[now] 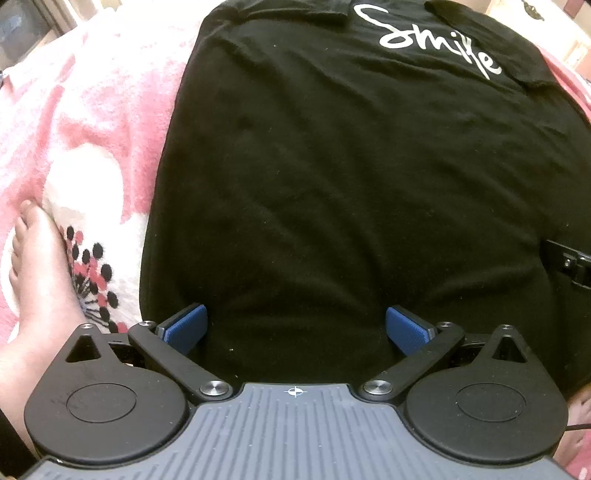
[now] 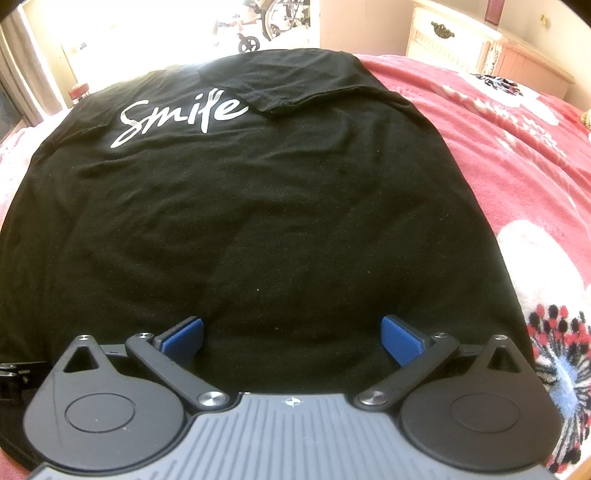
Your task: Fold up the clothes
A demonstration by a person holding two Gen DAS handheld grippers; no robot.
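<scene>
A black cotton T-shirt (image 1: pixel 332 177) with the white handwritten word "Smile" (image 1: pixel 432 40) is spread flat on a pink fleece blanket with white patches and a red-and-black flower pattern (image 1: pixel 85 122), which covers the bed. The shirt takes most of the blanket's middle part, and its bottom hem is turned to the near edge of the bed, where both grippers are. At the far end of the shirt, two sleeves are seen already folded inward: one flap (image 2: pixel 295 88) lies just beside the end of the printed word, and the other flap (image 1: pixel 280 9) is near its beginning.

The left gripper (image 1: pixel 295 330) is held wide, with its blue textured pads (image 1: pixel 186 328) well apart above the near part of the black cloth; nothing is gripped between them. The right gripper (image 2: pixel 292 336) is also held wide over the hem area, its blue pads (image 2: pixel 400 338) well apart, and no fabric is caught. Whether the pads touch the cloth cannot be told.

A bare foot of the person (image 1: pixel 37 273) is rested on the blanket near the left edge of the shirt, beside the flower pattern. At the far side of the room, a cream-coloured wooden dresser with a dark metal handle (image 2: pixel 454 44) is seen behind the far right corner of the bed.
</scene>
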